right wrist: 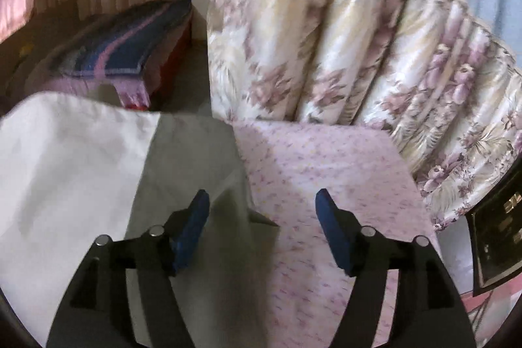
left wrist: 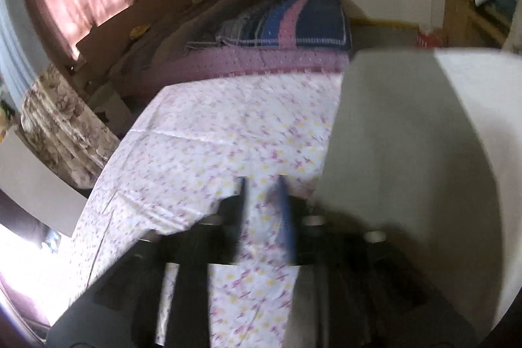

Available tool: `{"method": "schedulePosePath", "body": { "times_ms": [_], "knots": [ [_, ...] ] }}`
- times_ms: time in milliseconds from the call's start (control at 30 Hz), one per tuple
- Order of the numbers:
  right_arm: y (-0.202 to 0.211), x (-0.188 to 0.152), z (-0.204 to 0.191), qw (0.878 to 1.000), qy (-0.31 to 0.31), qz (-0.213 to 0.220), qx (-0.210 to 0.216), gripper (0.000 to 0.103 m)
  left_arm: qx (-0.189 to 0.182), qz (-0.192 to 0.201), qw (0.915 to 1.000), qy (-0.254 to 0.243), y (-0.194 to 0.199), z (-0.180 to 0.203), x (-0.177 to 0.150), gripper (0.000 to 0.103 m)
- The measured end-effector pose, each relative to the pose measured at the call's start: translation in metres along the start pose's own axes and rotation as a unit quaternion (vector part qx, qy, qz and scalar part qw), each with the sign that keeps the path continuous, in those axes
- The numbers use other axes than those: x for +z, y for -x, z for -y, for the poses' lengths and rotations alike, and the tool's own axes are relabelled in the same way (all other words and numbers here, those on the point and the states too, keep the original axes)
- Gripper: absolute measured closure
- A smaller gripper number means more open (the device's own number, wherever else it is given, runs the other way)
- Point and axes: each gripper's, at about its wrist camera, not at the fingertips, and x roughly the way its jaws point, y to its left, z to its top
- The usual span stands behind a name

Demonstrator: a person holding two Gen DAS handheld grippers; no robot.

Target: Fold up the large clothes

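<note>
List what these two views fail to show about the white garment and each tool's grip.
- White garment: its type and full outline are cut off by the frame edges in both wrist views.
- Left tool: motion blur; grip cannot be judged.
- Right tool, open: table under the floral cloth is covered.

White garment (right wrist: 65, 172) on floral-sheeted surface (left wrist: 202, 132) (blurred)

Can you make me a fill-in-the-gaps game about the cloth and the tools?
1. The right tool is wide ____.
2. The plain cloth on the table is ____ in colour.
3. The tablecloth has a pattern of little ____ and yellow marks.
4. The flowery curtain hangs ____ the table.

Missing words: open; white; purple; behind
</note>
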Motion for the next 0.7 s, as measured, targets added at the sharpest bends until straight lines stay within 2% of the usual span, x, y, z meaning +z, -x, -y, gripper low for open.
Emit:
{"method": "schedulePosePath", "body": {
  "times_ms": [33,67,133,267,367,500,567,700],
  "knots": [
    [0.011,-0.001,0.005,1.000,0.000,0.006,0.004,0.023,-0.002,0.012,0.9999,0.010,0.011,-0.007,0.000,0.044],
    [0.026,-0.004,0.013,1.000,-0.005,0.012,0.007,0.022,-0.006,0.024,0.9996,0.016,0.021,-0.011,-0.001,0.028],
    [0.049,-0.014,0.023,1.000,-0.010,0.017,0.014,0.022,-0.044,0.044,0.9975,0.034,0.050,-0.021,-0.006,0.014],
    [0.080,-0.045,0.022,0.999,0.004,-0.013,0.045,0.022,-0.106,0.071,0.9915,0.023,0.112,-0.004,-0.033,0.003],
    [0.094,-0.069,0.018,0.998,0.019,-0.022,0.058,0.022,-0.136,0.076,0.9878,0.003,0.149,0.026,-0.054,0.003],
    [0.093,-0.087,0.012,0.995,0.010,-0.033,0.090,0.022,-0.162,0.081,0.9831,-0.028,0.186,0.071,-0.075,0.003],
    [0.085,-0.087,0.009,0.996,0.000,-0.034,0.088,0.022,-0.158,0.090,0.9828,-0.029,0.199,0.090,-0.083,0.003],
    [0.062,-0.079,0.005,0.995,-0.019,-0.051,0.089,0.021,-0.167,0.078,0.9827,-0.016,0.203,0.113,-0.088,0.003]
  ]
}}
